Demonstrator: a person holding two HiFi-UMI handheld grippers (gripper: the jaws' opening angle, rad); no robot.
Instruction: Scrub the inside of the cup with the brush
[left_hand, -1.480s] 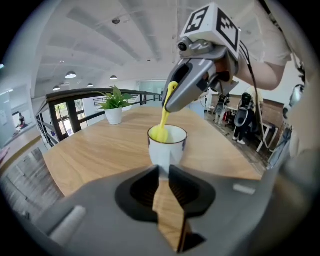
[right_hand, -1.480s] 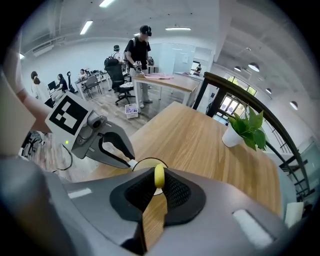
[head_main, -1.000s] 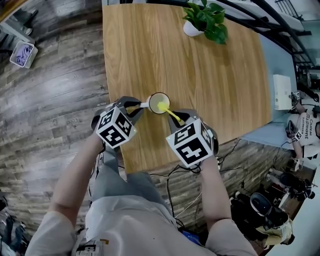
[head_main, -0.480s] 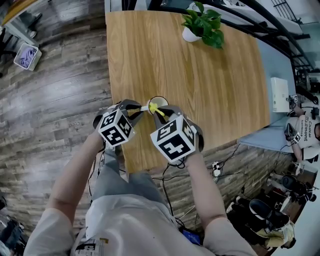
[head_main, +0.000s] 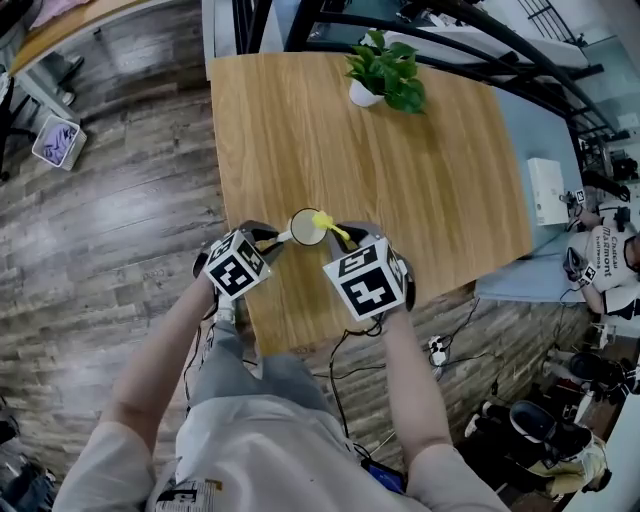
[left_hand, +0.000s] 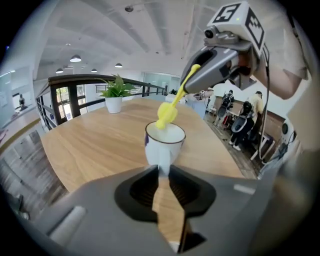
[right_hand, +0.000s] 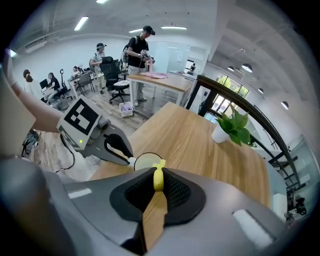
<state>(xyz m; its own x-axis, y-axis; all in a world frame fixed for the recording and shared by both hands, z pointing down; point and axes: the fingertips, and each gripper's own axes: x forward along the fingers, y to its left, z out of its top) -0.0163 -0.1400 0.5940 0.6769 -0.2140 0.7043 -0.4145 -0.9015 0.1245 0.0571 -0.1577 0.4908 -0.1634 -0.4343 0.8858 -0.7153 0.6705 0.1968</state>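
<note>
Now the right gripper, close in front of the person, has risen with its jaws pinched on the thin handle of the yellow brush. A second ago the bristle head sat down in the middle of the cup; here it rides at the rim's right side, barely inside if at all. Beside it the left gripper keeps its jaws clamped on the handle of the white cup, holding it upright on the wooden table near the front edge. I judge this the top of a scrubbing stroke, or the brush leaving; more cleaning needs another plunge. Farther back, a potted plant stands well apart.
</note>
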